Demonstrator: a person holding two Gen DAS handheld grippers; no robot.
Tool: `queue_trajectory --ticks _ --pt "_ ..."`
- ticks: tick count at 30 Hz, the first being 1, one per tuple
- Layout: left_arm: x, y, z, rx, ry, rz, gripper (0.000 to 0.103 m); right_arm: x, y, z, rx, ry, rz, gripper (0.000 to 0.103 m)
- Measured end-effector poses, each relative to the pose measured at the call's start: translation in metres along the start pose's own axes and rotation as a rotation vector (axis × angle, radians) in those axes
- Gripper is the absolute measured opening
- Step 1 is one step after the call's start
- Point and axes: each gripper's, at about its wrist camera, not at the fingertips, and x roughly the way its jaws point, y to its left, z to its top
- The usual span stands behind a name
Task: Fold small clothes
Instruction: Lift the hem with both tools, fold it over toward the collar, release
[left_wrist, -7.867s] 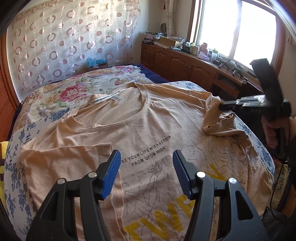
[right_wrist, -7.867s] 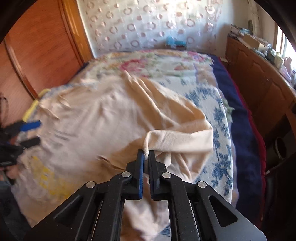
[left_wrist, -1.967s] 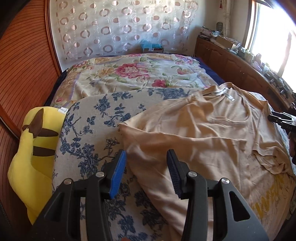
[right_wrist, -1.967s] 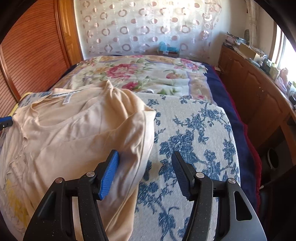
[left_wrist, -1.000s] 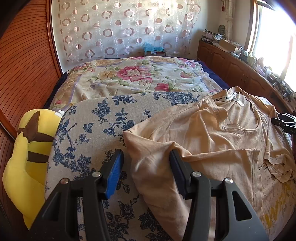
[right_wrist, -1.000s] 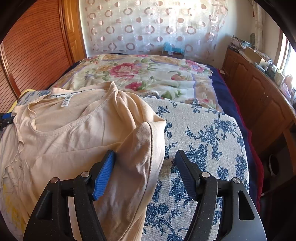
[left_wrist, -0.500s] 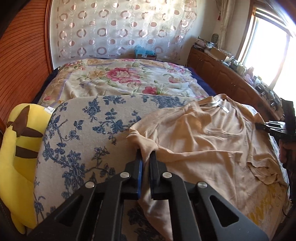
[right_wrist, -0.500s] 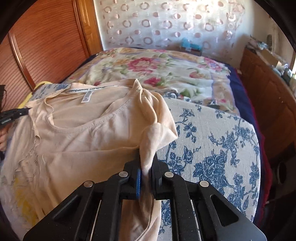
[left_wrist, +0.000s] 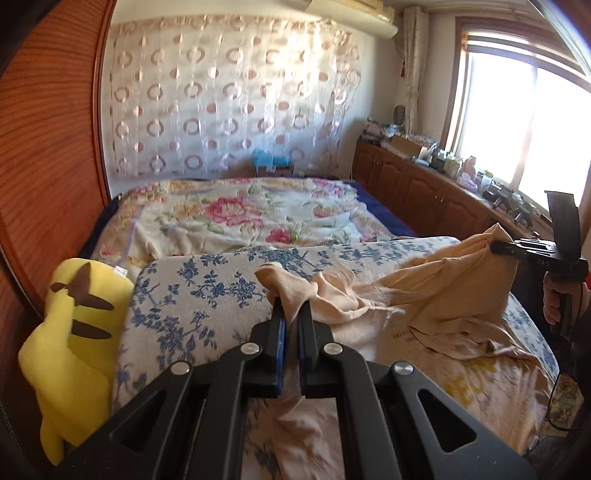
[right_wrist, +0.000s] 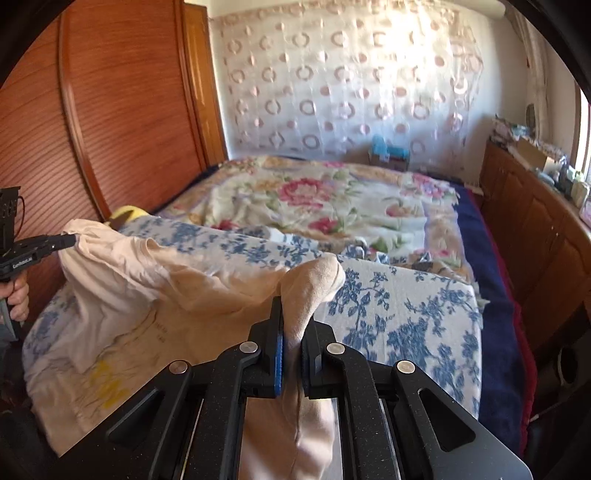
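The t-shirt (left_wrist: 436, 295) is thin, pale peach knit: light, limp, no stiffness of its own, likely to sag and wrinkle wherever it is not carried. It lies across the blue-flowered pad (left_wrist: 207, 295) on the bed (left_wrist: 236, 210), with its two upper corners raised off the pad. The left gripper (left_wrist: 290, 314) has its fingers pressed together on a bunch of cloth at one shoulder, the bunch poking out just past the fingertips. The right gripper (right_wrist: 291, 321) pinches the other shoulder the same way, a rounded fold of fabric standing above its fingers and the rest hanging below them. Between the two grips the cloth droops in a slack span down to the pad. Good holds for such fabric are the shoulder seams or hem corners, taken in pairs so the edge stays taut; a single pinch would let it twist. Against the frames a second ago: both sets of fingers were spread then, straddling the flat sleeves, and the shirt lay wholly on the pad; since then both have closed on it and lifted the corners. A yellow plush toy (left_wrist: 70, 332) sits left of the left fingers.
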Motion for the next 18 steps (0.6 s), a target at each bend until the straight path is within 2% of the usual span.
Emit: queue_trajectory --ticks 9,18 --pt "-0.056 -0.009 -0.058 0.007 -0.031 0.013 0.002 -0.055 0.017 -0.065 0.02 -0.013 -0.022 0.004" --pt "-0.122 -0.024 -0.09 0.03 -0.114 0.033 0.002 -0.116 0.036 -0.102 0.031 -0.083 -0.045 0.004"
